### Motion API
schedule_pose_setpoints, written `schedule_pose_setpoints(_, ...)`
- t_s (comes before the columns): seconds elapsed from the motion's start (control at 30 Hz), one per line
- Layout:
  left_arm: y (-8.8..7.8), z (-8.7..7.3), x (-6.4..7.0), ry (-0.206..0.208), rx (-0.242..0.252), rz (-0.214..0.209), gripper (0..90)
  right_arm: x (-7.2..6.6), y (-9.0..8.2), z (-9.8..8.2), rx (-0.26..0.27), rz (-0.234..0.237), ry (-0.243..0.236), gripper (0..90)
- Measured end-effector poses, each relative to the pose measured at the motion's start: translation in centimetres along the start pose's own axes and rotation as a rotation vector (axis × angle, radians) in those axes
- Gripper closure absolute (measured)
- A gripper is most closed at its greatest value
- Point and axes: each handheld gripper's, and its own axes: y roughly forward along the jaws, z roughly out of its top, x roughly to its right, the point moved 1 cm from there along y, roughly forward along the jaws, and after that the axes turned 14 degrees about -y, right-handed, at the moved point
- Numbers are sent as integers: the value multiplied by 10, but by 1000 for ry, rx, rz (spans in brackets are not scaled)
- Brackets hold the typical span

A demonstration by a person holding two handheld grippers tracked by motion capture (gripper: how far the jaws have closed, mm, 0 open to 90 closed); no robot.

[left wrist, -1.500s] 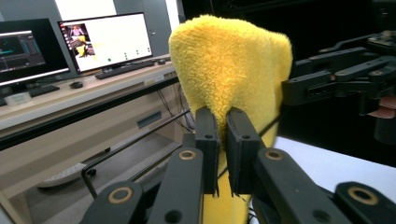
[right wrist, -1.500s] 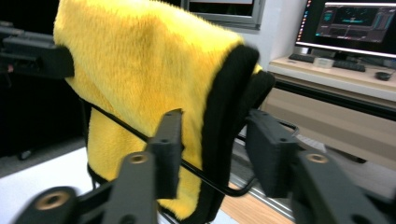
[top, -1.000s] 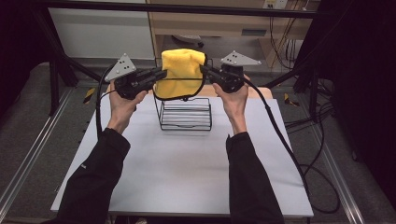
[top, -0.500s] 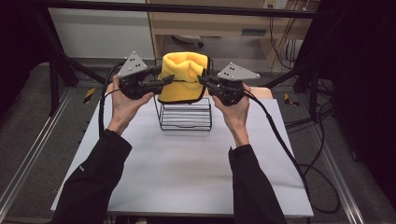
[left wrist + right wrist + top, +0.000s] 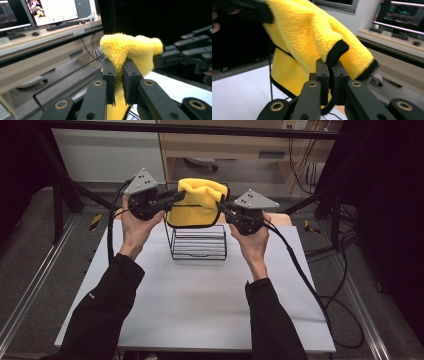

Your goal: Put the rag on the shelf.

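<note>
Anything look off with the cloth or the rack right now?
Nothing stands out. The yellow cloth hangs bunched between the left gripper and right gripper, both shut on it, above the upright wire rack. No spill or damage on the table.

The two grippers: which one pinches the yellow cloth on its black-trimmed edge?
The right gripper: a black hem of the yellow cloth sits between its jaws. The left gripper pinches plain yellow fleece.

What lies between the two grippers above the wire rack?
In the high view, the yellow cloth spans between left gripper and right gripper, both clamped on it.
</note>
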Motion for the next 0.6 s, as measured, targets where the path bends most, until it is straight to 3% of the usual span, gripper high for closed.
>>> schedule_pose_setpoints(0.13, -8, -8, 6, 45, 1, -10, 820, 3, -3, 4, -14, -27, 41, 801)
schedule_pose_setpoints(0.2, -11, -11, 8, 62, 1, -10, 820, 4, -4, 6, -21, -40, 58, 705)
schedule_pose_setpoints(0.37, -18, -17, 12, 95, -8, 1, 820, 5, -13, 13, 28, -33, 46, 566)
schedule_pose_setpoints(0.53, -18, -22, 9, 110, -32, 14, 818, 8, -13, 23, 31, -28, 23, 415)
schedule_pose_setpoints(0.6, -17, -27, 7, 108, -48, 17, 818, 8, -11, 28, 28, -13, 6, 407)
